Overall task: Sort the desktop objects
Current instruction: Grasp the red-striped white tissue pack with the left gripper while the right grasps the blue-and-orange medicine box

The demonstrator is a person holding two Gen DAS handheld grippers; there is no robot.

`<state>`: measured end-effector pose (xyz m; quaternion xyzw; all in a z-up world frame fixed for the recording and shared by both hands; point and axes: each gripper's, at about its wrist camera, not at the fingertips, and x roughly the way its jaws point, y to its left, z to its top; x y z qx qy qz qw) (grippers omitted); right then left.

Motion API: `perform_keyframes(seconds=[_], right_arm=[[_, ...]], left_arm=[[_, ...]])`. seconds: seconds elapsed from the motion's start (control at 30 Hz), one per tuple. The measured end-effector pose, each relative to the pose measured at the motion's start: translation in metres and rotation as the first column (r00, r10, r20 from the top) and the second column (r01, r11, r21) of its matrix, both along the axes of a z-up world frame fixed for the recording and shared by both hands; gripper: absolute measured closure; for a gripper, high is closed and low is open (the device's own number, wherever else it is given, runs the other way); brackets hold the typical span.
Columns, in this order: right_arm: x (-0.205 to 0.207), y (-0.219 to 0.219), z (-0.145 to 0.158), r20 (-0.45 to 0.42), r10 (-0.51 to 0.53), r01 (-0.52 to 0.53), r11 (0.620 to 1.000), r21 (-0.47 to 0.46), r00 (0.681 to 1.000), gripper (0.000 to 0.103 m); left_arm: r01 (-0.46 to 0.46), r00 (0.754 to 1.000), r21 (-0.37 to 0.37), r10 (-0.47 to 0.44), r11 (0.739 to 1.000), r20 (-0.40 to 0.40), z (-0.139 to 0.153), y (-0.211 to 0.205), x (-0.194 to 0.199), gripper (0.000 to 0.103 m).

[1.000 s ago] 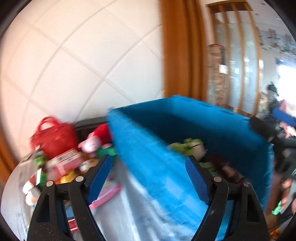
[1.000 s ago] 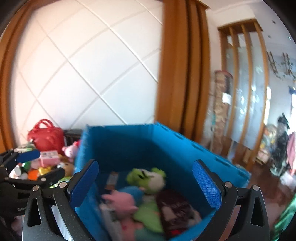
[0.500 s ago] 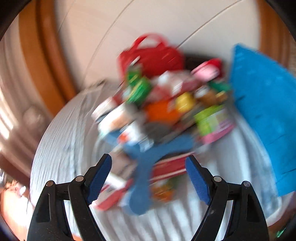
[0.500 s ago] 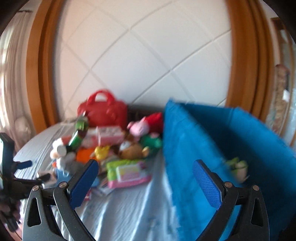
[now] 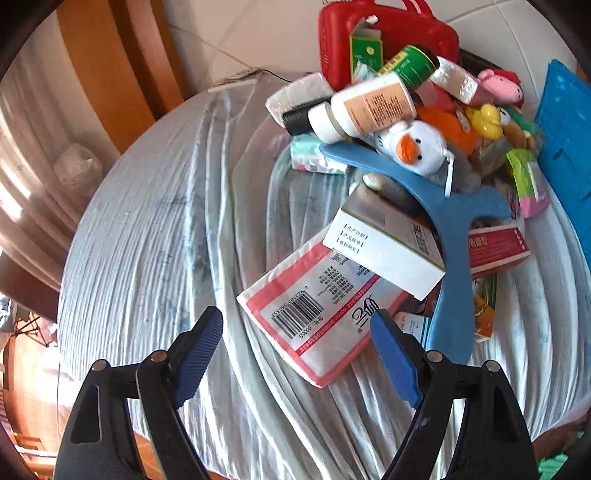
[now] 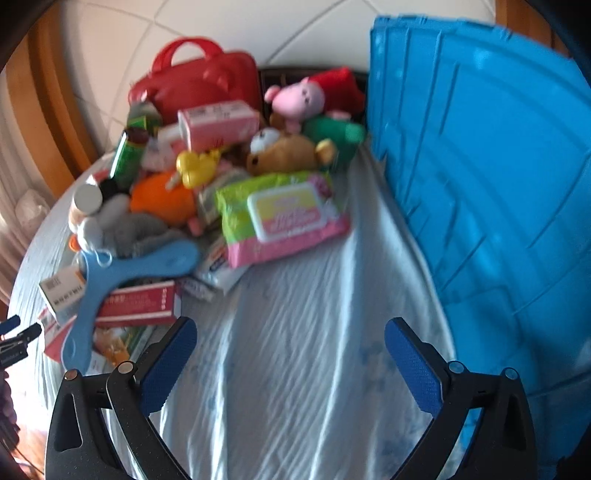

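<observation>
A heap of mixed objects lies on a round table under a pale cloth (image 5: 166,240). My left gripper (image 5: 297,345) is open and empty, just above a red-and-white tissue pack (image 5: 321,310) at the heap's near edge. A white box (image 5: 384,247) leans on that pack, with a blue boomerang (image 5: 450,236) beside it. My right gripper (image 6: 290,354) is open and empty over bare cloth, short of a pink-and-green wet-wipes pack (image 6: 284,218). A blue crate (image 6: 491,177) stands to its right.
Farther in the heap are a red handbag (image 5: 384,33), a white bottle (image 5: 365,107), a green can (image 5: 410,66), a white duck plush (image 5: 413,147), a pink pig plush (image 6: 299,98) and a brown bear plush (image 6: 284,151). The table edge runs close below both grippers.
Both grippers have swung left and down, away from the blue crate and toward the heap. The left one now hangs low over the tissue pack. Both stayed open.
</observation>
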<state>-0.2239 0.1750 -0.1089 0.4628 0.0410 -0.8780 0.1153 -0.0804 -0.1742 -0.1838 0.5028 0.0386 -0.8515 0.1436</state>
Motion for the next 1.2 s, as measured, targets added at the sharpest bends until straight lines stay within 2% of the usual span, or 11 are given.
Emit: perform_keyframes(seconds=[0.1,0.2,0.23,0.3,0.4,0.5,0.57,0.67,0.83,1.03,1.2], right_arm=[[-0.002,-0.004,-0.008,0.03,-0.003,0.003,1.0,0.003,1.0,0.0],[-0.002,-0.006,-0.012,0.043,-0.01,0.01,1.0,0.011,0.999,0.0],[-0.002,-0.006,-0.013,0.047,-0.015,0.015,1.0,0.015,0.999,0.0],[-0.002,-0.005,-0.017,0.058,-0.028,0.026,0.999,0.024,0.998,0.0],[-0.003,-0.003,-0.023,0.078,-0.045,0.043,0.998,0.037,0.996,0.0],[-0.003,-0.006,-0.03,0.103,-0.047,0.043,0.998,0.041,0.994,0.0],[-0.003,-0.01,-0.032,0.11,-0.04,0.036,0.999,0.041,0.993,0.0],[-0.004,-0.016,-0.035,0.117,-0.027,0.023,0.999,0.037,0.993,0.0],[-0.006,-0.043,-0.037,0.13,0.046,-0.047,0.999,0.007,0.99,0.0],[-0.001,-0.121,-0.031,0.127,0.234,-0.23,0.972,-0.045,0.964,0.0],[0.011,-0.203,-0.021,0.118,0.37,-0.355,0.926,-0.125,0.922,0.0]], left_arm=[[0.091,0.995,-0.008,-0.091,0.996,0.044,-0.009,0.004,-0.013,0.021],[0.186,0.978,-0.026,-0.183,0.982,0.104,-0.024,0.009,-0.027,0.021],[0.204,0.973,-0.005,-0.202,0.979,0.107,-0.028,0.009,-0.031,0.016],[0.22,0.97,0.002,-0.219,0.976,0.109,-0.031,0.01,-0.037,0.01],[0.249,0.961,-0.027,-0.244,0.968,0.127,-0.043,0.013,-0.051,0.001],[0.252,0.96,-0.017,-0.248,0.968,0.129,-0.046,0.011,-0.056,0.001],[0.232,0.966,0.001,-0.23,0.973,0.117,-0.042,0.005,-0.053,0.005],[0.164,0.98,-0.015,-0.161,0.986,0.116,-0.038,-0.008,-0.038,0.007],[-0.008,0.991,-0.06,0.016,0.998,0.136,-0.036,-0.047,0.001,0.007],[-0.208,0.971,-0.061,0.213,0.976,0.105,-0.033,-0.093,0.019,0.007],[-0.264,0.962,0.01,0.263,0.964,0.078,-0.035,-0.111,0.018,0.007]])
